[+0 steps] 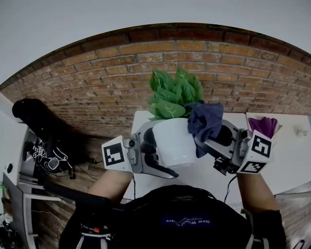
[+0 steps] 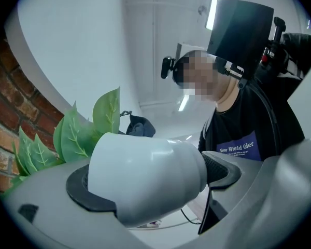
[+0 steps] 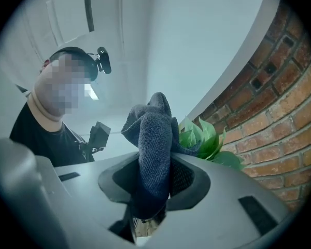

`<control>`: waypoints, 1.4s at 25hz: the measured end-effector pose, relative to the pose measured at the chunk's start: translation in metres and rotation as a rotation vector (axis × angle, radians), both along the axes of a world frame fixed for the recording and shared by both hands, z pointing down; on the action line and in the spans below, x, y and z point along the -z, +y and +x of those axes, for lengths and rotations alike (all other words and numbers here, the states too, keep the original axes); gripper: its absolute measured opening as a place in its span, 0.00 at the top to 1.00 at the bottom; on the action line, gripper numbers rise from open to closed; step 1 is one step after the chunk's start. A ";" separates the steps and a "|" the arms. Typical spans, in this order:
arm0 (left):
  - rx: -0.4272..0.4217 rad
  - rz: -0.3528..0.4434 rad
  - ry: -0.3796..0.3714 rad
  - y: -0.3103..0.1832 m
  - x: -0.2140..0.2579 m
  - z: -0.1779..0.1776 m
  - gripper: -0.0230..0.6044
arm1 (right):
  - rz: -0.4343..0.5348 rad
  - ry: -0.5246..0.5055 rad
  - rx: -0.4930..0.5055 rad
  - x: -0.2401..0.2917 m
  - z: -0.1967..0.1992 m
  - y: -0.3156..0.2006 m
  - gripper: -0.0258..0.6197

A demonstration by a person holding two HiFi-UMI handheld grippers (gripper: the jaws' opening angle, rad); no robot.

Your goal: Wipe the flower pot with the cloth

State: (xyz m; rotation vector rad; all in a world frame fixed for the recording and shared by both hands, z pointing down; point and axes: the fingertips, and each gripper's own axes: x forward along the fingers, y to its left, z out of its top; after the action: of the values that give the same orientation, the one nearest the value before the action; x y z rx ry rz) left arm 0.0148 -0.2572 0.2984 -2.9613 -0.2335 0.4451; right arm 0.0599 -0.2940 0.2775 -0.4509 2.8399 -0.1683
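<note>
A white flower pot (image 1: 173, 140) with a green leafy plant (image 1: 175, 93) is held up in the air in front of me. My left gripper (image 1: 151, 152) is shut on the pot, whose smooth white body (image 2: 145, 175) fills the space between the jaws in the left gripper view. A dark blue cloth (image 1: 204, 122) hangs bunched against the pot's right rim. My right gripper (image 1: 215, 139) is shut on the cloth (image 3: 154, 154), which stands up out of the jaws, with the leaves (image 3: 202, 138) just behind it.
A white table (image 1: 290, 154) lies below, against a red brick wall (image 1: 145, 61). A purple object (image 1: 263, 124) rests at the table's right. Dark equipment and cables (image 1: 44, 149) crowd the floor at the left.
</note>
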 end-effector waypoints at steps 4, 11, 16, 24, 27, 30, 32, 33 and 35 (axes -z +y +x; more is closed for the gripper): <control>0.001 -0.005 0.008 -0.001 0.001 -0.001 0.11 | 0.012 0.015 0.015 -0.003 -0.001 0.015 0.80; 0.053 -0.028 0.099 -0.019 0.013 -0.010 0.11 | 0.060 0.074 0.150 -0.023 -0.007 0.059 0.80; -0.006 -0.037 0.150 -0.005 0.017 -0.006 0.11 | -0.011 -0.095 0.085 -0.009 0.026 0.030 0.80; -0.068 -0.135 0.218 -0.009 0.033 -0.010 0.11 | -0.072 -0.204 0.046 0.017 0.007 -0.010 0.80; -0.038 -0.139 0.231 -0.017 0.032 -0.019 0.11 | -0.024 -0.087 0.067 0.005 -0.004 0.006 0.80; -0.005 -0.119 0.229 -0.016 0.026 -0.018 0.11 | 0.044 0.137 0.102 -0.028 -0.006 0.033 0.80; 0.017 -0.084 0.211 -0.009 0.019 -0.009 0.11 | 0.098 0.284 0.086 -0.054 0.003 0.047 0.80; 0.026 -0.062 0.189 -0.005 0.015 -0.003 0.11 | 0.127 0.349 0.050 -0.062 0.009 0.046 0.80; 0.030 -0.031 0.131 0.000 0.006 0.004 0.11 | 0.205 0.509 -0.082 -0.067 0.023 0.030 0.80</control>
State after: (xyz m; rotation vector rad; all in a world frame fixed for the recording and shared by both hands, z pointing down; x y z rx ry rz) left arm 0.0192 -0.2575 0.2924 -2.9460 -0.1690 0.6410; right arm 0.0827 -0.2644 0.3445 -0.6393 3.2720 0.2944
